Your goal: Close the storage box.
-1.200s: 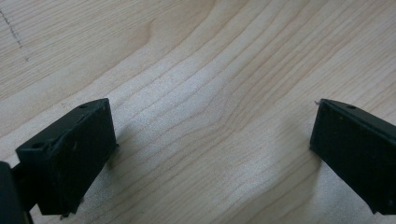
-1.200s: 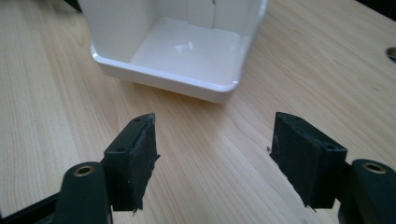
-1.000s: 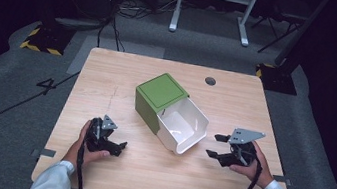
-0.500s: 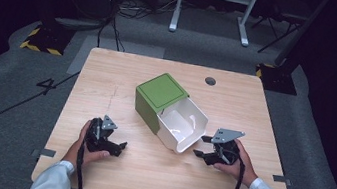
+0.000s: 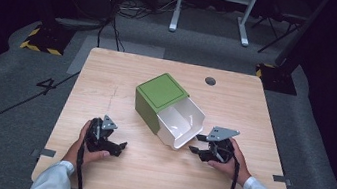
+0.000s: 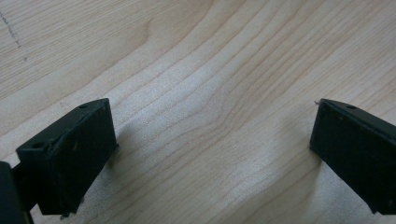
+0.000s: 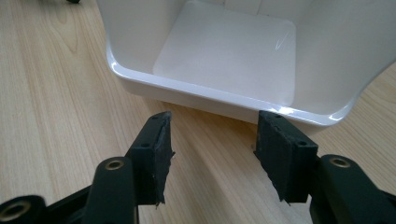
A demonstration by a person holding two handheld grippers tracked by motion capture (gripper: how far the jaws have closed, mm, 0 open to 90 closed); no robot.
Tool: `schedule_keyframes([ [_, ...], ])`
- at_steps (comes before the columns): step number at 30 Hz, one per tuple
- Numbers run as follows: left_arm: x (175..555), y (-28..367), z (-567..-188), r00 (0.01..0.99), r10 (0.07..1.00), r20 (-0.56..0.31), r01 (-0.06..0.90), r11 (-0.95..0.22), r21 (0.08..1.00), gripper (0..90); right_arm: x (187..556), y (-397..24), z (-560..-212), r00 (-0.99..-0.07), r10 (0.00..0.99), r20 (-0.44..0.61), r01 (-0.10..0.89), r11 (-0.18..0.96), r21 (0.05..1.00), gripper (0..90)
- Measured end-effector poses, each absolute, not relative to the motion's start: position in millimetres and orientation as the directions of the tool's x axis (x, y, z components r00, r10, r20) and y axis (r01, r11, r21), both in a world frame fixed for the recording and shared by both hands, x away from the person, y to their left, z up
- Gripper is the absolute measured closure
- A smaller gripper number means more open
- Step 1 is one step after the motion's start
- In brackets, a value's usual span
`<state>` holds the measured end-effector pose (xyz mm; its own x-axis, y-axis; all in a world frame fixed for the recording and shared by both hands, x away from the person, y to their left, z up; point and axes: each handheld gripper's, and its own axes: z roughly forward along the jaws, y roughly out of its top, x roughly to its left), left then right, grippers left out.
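A green box [image 5: 161,96] sits near the centre of the wooden desk [image 5: 108,75], with its white drawer [image 5: 180,121] pulled out toward the person. The right tongs [image 7: 212,140] rest low over the desk just in front of the drawer's front rim, jaws spread apart and gripping nothing. The left tongs [image 5: 115,146] lie on the desk well apart from the box, jaws wide apart over bare wood, also empty.
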<state>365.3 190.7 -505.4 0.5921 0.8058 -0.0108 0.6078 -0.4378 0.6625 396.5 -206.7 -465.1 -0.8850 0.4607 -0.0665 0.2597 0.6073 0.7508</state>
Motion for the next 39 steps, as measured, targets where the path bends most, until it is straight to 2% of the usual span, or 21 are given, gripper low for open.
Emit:
schedule_keyframes([
  [10, 365, 191, -505, 0.592, 0.806, -0.010, 0.608, -0.438, 0.662, 0.5, 403, -187, -472, -0.881, 0.462, -0.104, 0.248, 0.637, 0.730, 46.5],
  [22, 365, 191, -505, 0.592, 0.806, -0.010, 0.608, -0.438, 0.663, 0.5, 414, -170, -469, -0.875, 0.477, -0.078, 0.258, 0.597, 0.760, 46.5],
  [39, 365, 191, -505, 0.594, 0.805, -0.006, 0.604, -0.441, 0.664, 0.5, 430, -145, -468, -0.872, 0.484, -0.075, 0.270, 0.603, 0.750, 49.4],
])
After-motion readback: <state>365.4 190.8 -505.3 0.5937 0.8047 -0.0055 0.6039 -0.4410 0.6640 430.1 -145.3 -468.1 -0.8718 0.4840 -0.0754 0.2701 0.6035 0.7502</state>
